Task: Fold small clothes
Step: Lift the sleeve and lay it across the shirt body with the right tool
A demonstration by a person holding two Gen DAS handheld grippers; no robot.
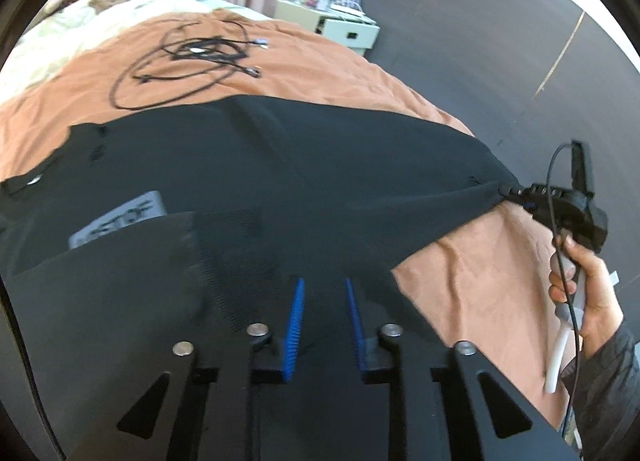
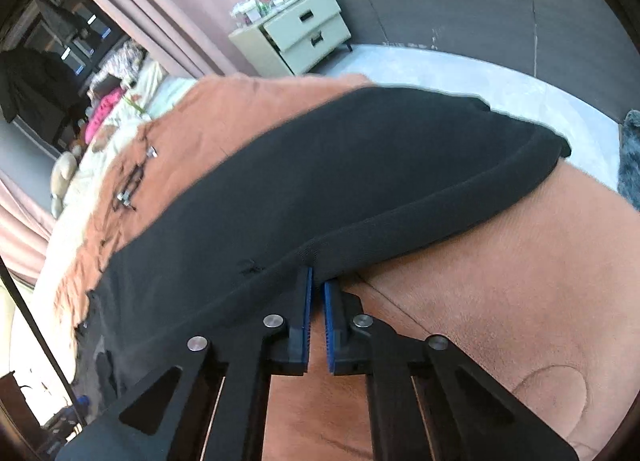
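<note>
Now | surface: orange blanket (image 2: 500, 281) | room: dark floor (image 1: 460, 41), bedside drawers (image 2: 296, 37)

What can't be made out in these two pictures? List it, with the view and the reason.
- Left wrist view: whether the left gripper pinches the black garment; black cloth merges with black fingers.
- Left wrist view: the grey label is blurred and partly covered by a fold.
- Right wrist view: the cables are blurred.
- Both views: the garment's type; the frame edge and grippers cut it off.
</note>
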